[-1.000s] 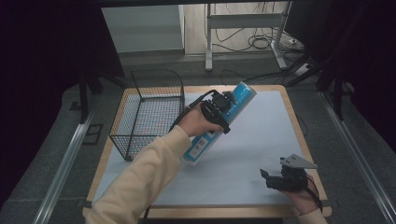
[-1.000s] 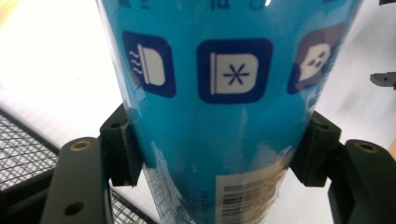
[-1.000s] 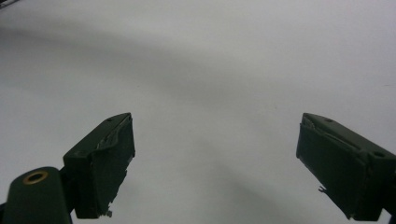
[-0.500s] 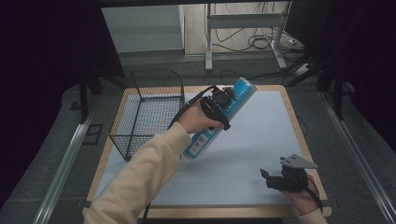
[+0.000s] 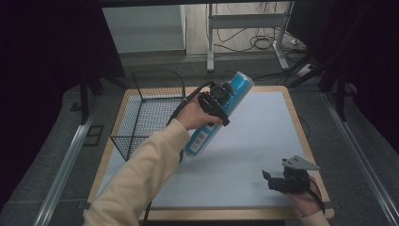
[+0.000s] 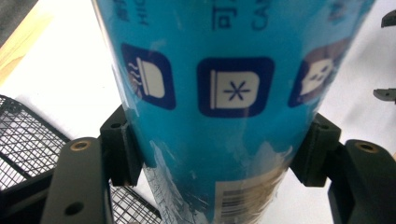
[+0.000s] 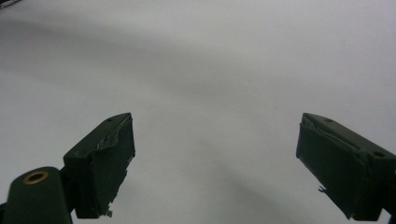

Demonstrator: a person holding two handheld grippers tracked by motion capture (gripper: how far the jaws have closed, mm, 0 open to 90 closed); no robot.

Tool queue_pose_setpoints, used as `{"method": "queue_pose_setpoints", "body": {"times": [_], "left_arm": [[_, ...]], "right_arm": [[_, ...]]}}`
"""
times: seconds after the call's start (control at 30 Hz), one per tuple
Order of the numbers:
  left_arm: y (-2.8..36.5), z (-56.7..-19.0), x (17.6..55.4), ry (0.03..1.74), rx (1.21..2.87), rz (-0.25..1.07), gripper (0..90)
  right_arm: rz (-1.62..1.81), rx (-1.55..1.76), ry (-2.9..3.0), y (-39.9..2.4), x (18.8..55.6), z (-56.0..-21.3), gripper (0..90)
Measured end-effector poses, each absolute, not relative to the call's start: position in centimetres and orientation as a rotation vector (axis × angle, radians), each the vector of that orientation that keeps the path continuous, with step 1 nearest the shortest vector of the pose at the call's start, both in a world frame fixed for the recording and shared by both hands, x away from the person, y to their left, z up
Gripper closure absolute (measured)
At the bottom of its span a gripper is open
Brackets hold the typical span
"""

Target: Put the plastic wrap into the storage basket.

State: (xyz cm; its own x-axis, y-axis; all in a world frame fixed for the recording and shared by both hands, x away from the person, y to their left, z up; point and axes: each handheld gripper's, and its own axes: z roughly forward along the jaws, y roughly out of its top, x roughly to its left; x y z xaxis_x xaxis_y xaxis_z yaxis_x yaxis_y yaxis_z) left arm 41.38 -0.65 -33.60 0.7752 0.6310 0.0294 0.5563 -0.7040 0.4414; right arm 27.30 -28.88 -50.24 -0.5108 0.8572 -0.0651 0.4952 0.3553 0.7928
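A long blue tube-shaped pack (image 5: 237,90) with white icons and a barcode hangs tilted above the white table mat (image 5: 249,155), its upper end toward the far side. My left gripper (image 5: 221,101) is shut on its middle. In the left gripper view both black pads press the blue pack (image 6: 233,84) from either side, and my left gripper (image 6: 219,154) carries it clear of the mat. My right gripper (image 5: 269,179) rests low near the front right corner, apart from the pack. Its jaws stand wide over bare mat, and my right gripper (image 7: 215,163) holds nothing.
A black wire basket (image 5: 141,101) stands at the table's left side, just left of the held pack. Its mesh (image 6: 28,140) shows beside the left jaw. The wooden table edge (image 5: 211,215) runs along the front. Table legs and cables lie beyond the far edge.
The left hand has lifted the blue pack a little higher and tipped it more upright. The right gripper has stayed put.
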Motion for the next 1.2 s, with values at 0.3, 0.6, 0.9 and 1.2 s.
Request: {"method": "queue_pose_setpoints", "body": {"times": [0.3, 0.6, 0.9, 1.2], "left_arm": [[-0.1, -31.9, 42.1, 0.909, 2.525, 0.273, 31.9], [0.7, -30.2, 42.5, 0.923, 2.511, 0.301, 31.9], [1.8, -28.5, 43.2, 0.941, 2.507, 0.342, 31.9], [3.5, -26.9, 43.5, 0.977, 2.485, 0.376, 31.9]], "right_arm": [[1.012, 1.173, 2.148, -28.9, 27.4, -50.3, 11.9], [1.013, 1.177, 2.151, -29.0, 27.4, -50.2, 11.9], [1.009, 1.192, 2.151, -29.0, 27.5, -50.4, 11.9], [1.006, 1.196, 2.154, -29.1, 27.6, -50.5, 11.9]]}}
